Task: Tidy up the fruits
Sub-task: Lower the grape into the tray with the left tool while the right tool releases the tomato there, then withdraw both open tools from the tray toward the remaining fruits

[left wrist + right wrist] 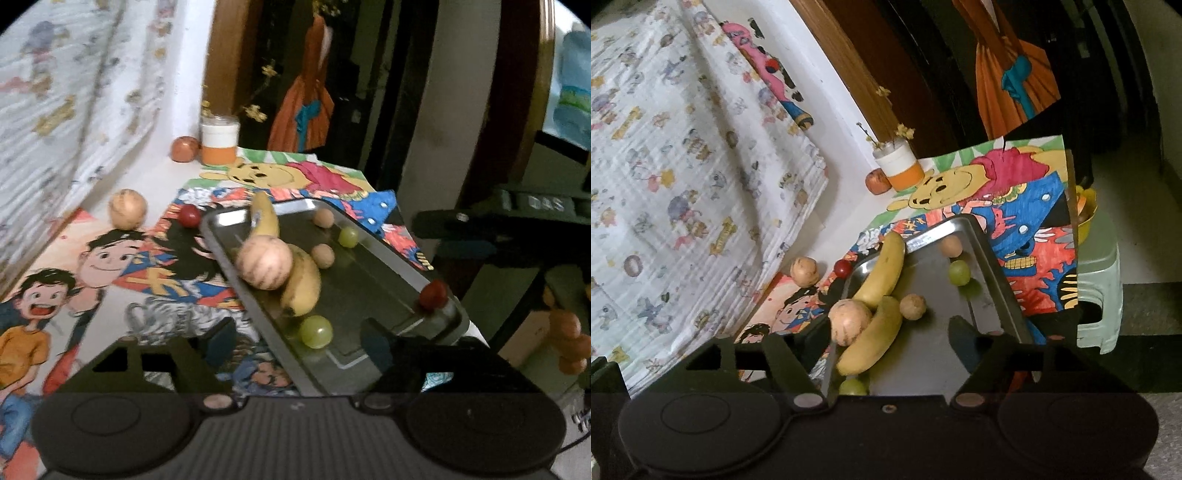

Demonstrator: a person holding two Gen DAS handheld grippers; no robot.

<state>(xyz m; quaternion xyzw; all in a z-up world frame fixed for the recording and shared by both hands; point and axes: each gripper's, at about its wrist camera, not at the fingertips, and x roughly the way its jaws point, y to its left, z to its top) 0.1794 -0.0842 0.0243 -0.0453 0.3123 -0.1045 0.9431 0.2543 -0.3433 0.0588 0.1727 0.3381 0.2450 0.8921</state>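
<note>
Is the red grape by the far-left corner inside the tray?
No. The red grape lies on the drawing just outside the tray rim, beside the banana tip.

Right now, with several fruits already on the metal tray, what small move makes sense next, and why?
Probably ease the left hand-held gripper forward and left toward the red grape lying on the cartoon paper just beyond the metal tray's far corner. Its jaws stand open and empty, and that grape and the round tan fruit beside it are still off the tray, while the bananas and green grapes are in it.
</note>
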